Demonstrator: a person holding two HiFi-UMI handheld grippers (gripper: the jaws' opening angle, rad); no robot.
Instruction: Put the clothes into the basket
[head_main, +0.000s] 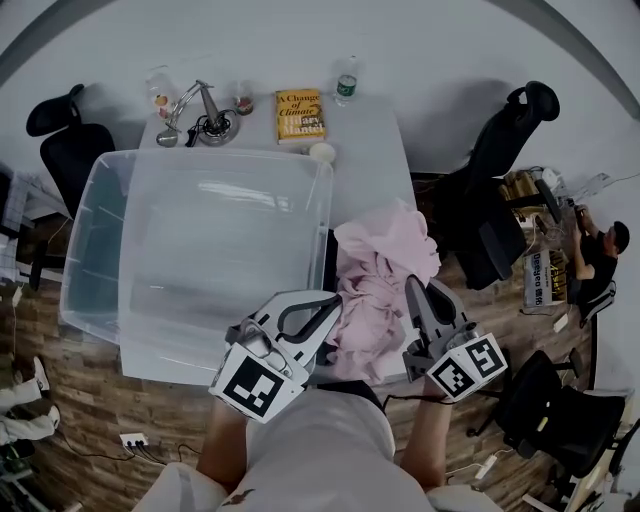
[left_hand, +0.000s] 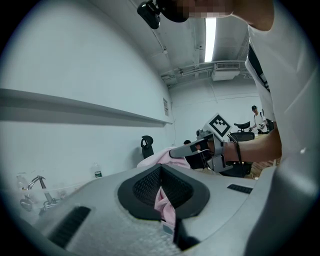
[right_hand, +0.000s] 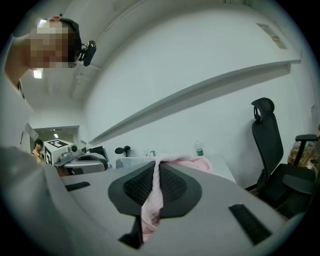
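Mid-task: pick-up done, nothing in the basket (head_main: 95, 215) yet. Gripping the pink clothes (head_main: 385, 265) from both sides. Left gripper (head_main: 325, 305) pinched shut on a fold of cloth. Right gripper (head_main: 418, 290) likewise clamped on a strip of the same pink fabric. Checked in both gripper views: cloth squeezed between closed pads, no gap. Clothes bunched at the desk's (head_main: 375, 140) right edge, just beside the basket's right wall, all outside it. Basket clear-walled, seen empty, sitting over the desk's left and middle. Along the far edge, not involved: book (head_main: 300, 115) and bottle (head_main: 346, 82). Left to do, judging from this: carry the bundle left over the rim, lower it inside, release both grips. Cannot tell whether more pieces hidden under the bundle. Roughly a third done.
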